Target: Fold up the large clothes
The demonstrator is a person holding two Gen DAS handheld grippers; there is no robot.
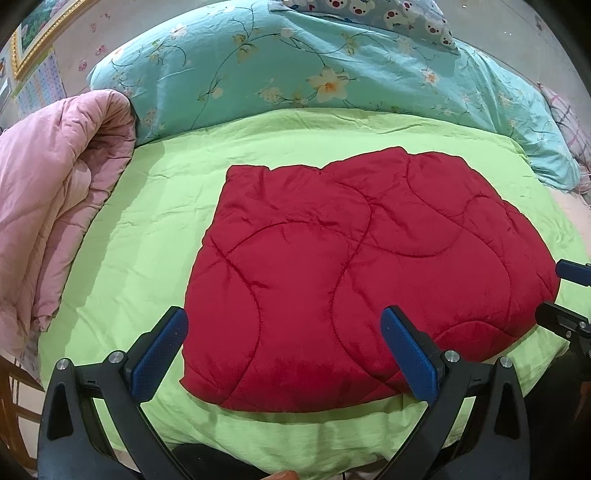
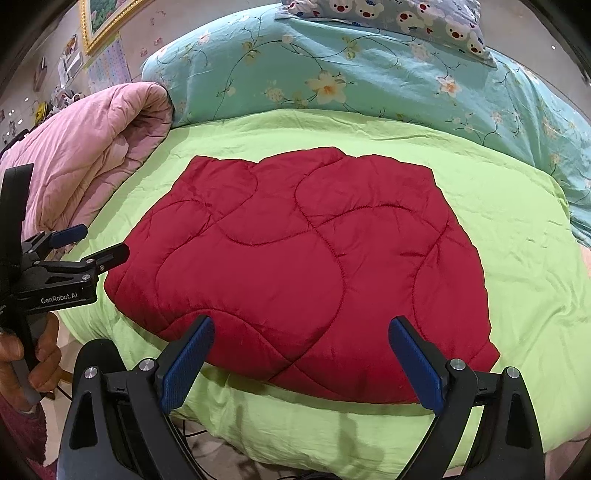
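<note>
Both grippers stood spread wide when we looked, neither pinching anything. Our left gripper (image 1: 284,354) hung over the near edge of the bed, its blue pads (image 1: 159,354) apart, with the near left corner of the red quilted piece (image 1: 354,258) lying between and just beyond them; whether the pads touched the fabric we could not tell. Our right gripper (image 2: 301,365) hovered likewise at the near edge of the same piece (image 2: 295,266), fingers wide, the red cloth showing in the gap ahead.

From the right wrist view we saw the left gripper (image 2: 90,245) to the left, its jaws parted close beside the red piece's left corner, gripped by a hand (image 2: 33,354). From the left wrist view the right gripper's tips (image 1: 569,295) showed at the far right, beside the red piece's right edge.

Ahead of both grippers the red piece lay folded into a rough rectangle, flat on a lime-green sheet (image 1: 147,229), its curved stitch lines facing up. Beyond it, further from us, lay a turquoise floral duvet (image 1: 295,66) across the bed, with a bear-print pillow (image 1: 388,14) on top. To the left of the left gripper a pink quilt (image 1: 55,184) was bunched up along the sheet's edge. A gold-framed picture (image 2: 103,18) hung on the wall at the far left.
</note>
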